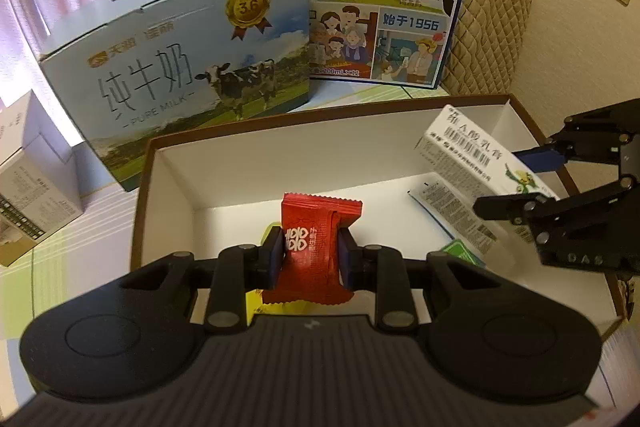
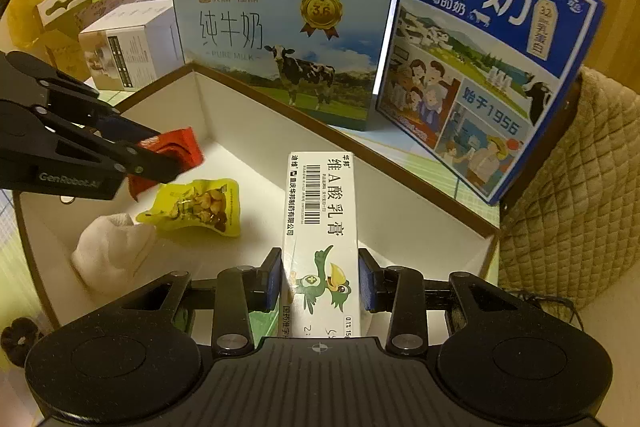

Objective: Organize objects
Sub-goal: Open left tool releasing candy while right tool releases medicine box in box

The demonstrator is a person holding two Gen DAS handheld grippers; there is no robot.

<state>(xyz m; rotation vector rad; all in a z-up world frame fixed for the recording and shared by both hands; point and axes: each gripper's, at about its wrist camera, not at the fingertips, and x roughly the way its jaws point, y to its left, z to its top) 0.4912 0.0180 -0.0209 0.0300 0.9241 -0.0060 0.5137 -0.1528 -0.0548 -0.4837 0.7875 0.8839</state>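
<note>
My left gripper [image 1: 310, 253] is shut on a red sachet [image 1: 316, 223], held over the white inside of a brown-rimmed open box [image 1: 280, 167]. The right wrist view shows that left gripper [image 2: 160, 157] at the left with the red sachet [image 2: 180, 147] above the box [image 2: 248, 123]. My right gripper [image 2: 320, 279] is shut on a long white ointment carton [image 2: 320, 211] printed with a green bird, also over the box. From the left wrist view, the right gripper [image 1: 516, 183] and its carton [image 1: 468, 151] hang at the box's right side.
On the box floor lie a yellow snack packet [image 2: 196, 205], a white cloth [image 2: 112, 251] and a flat printed packet [image 1: 448, 219]. Behind the box stand a light-blue milk case [image 2: 280, 39], a dark-blue milk case [image 2: 480, 67] and a small white box [image 2: 128, 47]. A quilted cushion [image 2: 580, 187] is at the right.
</note>
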